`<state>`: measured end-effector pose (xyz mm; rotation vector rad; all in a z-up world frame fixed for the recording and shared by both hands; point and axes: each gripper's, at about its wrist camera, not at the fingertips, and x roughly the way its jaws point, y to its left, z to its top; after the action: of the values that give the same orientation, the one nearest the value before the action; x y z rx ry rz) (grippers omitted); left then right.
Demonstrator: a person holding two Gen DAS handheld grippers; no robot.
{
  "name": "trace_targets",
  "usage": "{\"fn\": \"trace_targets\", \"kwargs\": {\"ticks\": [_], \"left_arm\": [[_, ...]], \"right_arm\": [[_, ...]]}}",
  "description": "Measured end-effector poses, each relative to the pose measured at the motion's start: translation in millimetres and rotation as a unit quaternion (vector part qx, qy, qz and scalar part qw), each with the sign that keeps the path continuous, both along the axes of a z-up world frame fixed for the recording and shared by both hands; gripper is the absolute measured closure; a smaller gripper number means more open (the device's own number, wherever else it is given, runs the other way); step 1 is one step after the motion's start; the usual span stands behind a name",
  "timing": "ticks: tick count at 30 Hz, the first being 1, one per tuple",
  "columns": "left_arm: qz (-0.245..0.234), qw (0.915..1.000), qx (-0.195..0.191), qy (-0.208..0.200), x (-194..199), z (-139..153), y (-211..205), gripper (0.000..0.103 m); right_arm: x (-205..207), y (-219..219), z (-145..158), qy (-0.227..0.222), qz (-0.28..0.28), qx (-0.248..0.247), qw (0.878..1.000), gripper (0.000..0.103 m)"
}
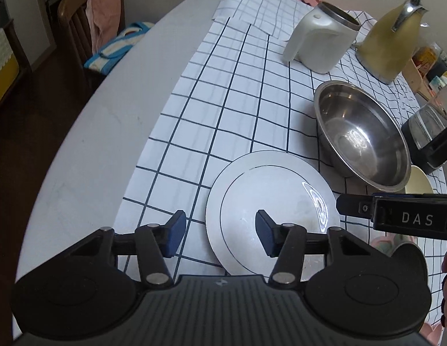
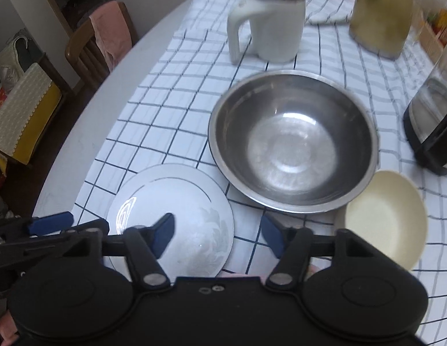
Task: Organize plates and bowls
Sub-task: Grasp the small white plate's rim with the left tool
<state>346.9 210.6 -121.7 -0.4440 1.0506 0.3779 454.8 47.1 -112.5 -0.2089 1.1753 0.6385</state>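
Note:
A white plate [image 1: 281, 196] with a thin dark ring lies on the checked cloth near the table's front edge. My left gripper [image 1: 220, 230] stands open astride the plate's left rim, one blue pad over the cloth and the other over the plate. My right gripper [image 2: 217, 230] is open astride the plate's [image 2: 188, 199] right rim. Neither gripper's pads press on the rim. A large steel bowl [image 2: 292, 141] sits empty just behind the plate. A small cream bowl [image 2: 384, 219] rests right of it.
At the back stand a white mug [image 2: 269, 26] and a yellow jug [image 2: 382, 14]. A black-based glass kettle [image 2: 431, 127] is at the right. The round table's edge [image 1: 88, 132] curves along the left, with a wooden chair [image 1: 79, 20] beyond it.

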Motion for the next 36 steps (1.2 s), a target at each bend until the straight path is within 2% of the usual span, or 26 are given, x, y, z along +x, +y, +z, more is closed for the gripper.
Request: {"fn": "trace_targets", "kwargs": {"ticks": [11,15,19,23,26,30,32,36], "left_arm": [[0.031,0.9980,-0.053,0.013,6.5,-26.6,15.9,0.071],[0.040,0.9966,-0.071,0.012,5.5,-32.0,20.5,0.075],[0.047,0.9951,-0.086,0.011,2.6,-38.0,25.9,0.083],[0.048,0.9946,-0.092,0.004,0.3,-39.4,27.9,0.084],[0.044,0.9943,-0.097,0.005,0.1,-40.3,27.1,0.089],[0.047,0.9941,-0.098,0.003,-0.8,-40.6,27.3,0.089],[0.048,0.9937,-0.101,0.000,-1.4,-40.9,28.1,0.090],[0.053,0.9939,-0.097,-0.005,-4.6,-40.6,28.4,0.091]], "right_arm": [[18.4,3.1,-35.5,0.056,0.009,0.009,0.998,0.074],[20.7,4.2,-38.2,0.057,0.012,0.011,0.998,0.076],[26.0,-1.2,-39.5,0.065,0.015,0.023,0.997,0.081],[31.6,-8.4,-41.4,0.074,0.015,0.033,0.997,0.087],[33.3,-8.6,-44.7,0.074,0.018,0.021,0.997,0.088],[37.9,-9.4,-50.2,0.087,0.017,0.024,0.996,0.088],[37.2,-8.2,-52.8,0.093,0.021,0.025,0.995,0.092],[31.3,-6.6,-52.3,0.080,0.028,0.023,0.996,0.092]]}}
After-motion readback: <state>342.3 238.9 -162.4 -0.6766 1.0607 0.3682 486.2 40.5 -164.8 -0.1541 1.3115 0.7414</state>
